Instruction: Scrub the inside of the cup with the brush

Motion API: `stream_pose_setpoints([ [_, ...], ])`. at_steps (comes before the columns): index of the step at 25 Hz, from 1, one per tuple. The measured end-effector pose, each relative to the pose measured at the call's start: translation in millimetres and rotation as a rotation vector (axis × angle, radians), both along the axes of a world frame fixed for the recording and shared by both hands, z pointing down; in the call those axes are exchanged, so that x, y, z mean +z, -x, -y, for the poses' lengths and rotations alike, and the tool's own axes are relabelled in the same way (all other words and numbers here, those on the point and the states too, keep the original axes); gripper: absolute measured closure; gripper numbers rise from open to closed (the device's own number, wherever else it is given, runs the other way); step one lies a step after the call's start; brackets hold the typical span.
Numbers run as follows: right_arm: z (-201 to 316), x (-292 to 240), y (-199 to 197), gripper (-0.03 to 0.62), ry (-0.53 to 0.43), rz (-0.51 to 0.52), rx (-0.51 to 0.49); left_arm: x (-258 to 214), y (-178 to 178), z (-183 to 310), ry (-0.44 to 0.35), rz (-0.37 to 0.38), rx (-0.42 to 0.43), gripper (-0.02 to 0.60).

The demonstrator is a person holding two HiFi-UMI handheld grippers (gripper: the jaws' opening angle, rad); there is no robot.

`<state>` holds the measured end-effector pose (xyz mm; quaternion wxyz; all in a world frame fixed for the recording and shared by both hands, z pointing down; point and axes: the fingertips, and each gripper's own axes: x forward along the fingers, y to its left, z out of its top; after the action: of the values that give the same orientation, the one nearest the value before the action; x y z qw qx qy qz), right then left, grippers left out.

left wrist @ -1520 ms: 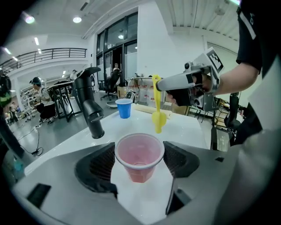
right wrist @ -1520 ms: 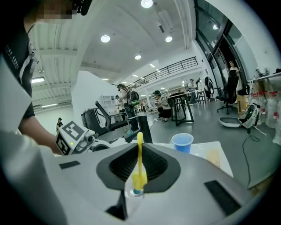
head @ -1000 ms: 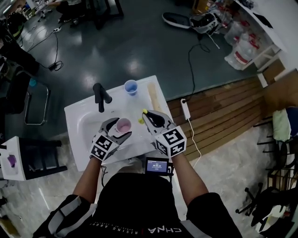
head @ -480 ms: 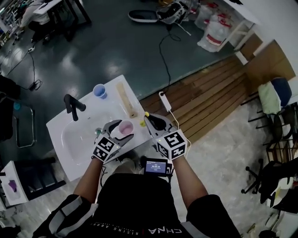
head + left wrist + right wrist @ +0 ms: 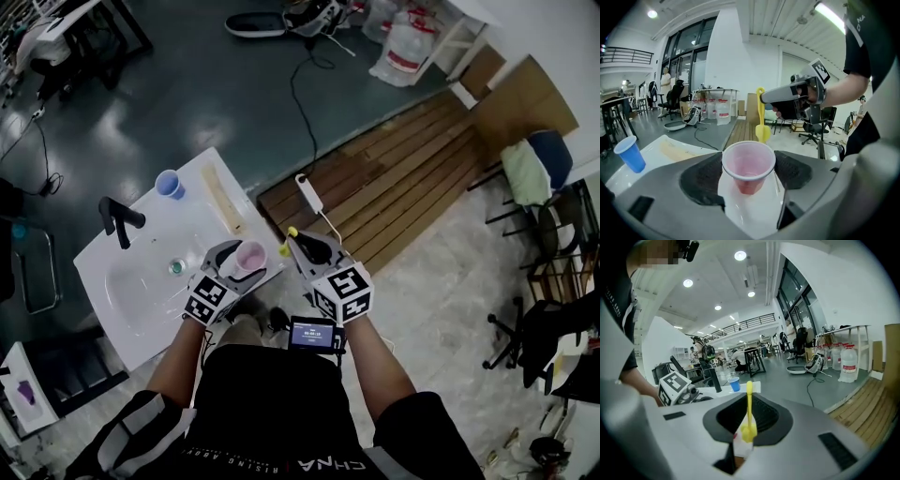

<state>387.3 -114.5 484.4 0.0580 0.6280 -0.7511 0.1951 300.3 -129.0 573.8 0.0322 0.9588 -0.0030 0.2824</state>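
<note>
A pink plastic cup stands upright between the pads of my left gripper, which is shut on it; its inside is bare. In the head view the pink cup and left gripper sit over the right front corner of the white sink. My right gripper is shut on a thin yellow brush, its handle pointing up. From the left gripper view the yellow brush hangs just beyond the cup, outside it, with the right gripper behind.
On the sink stand a black faucet, a blue cup and a pale wooden strip. A white power strip lies on the slatted wooden platform to the right. Chairs and water jugs stand further off.
The head view has swung right, so the sink now lies further left. Cup and brush, earlier over the sink's middle, are at its right front corner, still side by side.
</note>
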Motion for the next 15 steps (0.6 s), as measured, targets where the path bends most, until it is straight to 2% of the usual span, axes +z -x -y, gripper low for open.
stream_pose_setpoints([
  [5, -6.9, 3.9, -5.2, 0.554, 0.006, 0.000, 0.006, 1.9, -4.7, -2.1, -0.003, -0.012, 0.002, 0.241],
  [15, -10.9, 6.8, 0.8, 0.554, 0.012, 0.006, -0.010, 6.5, 4.4, -6.2, -0.014, 0.041, 0.028, 0.241],
])
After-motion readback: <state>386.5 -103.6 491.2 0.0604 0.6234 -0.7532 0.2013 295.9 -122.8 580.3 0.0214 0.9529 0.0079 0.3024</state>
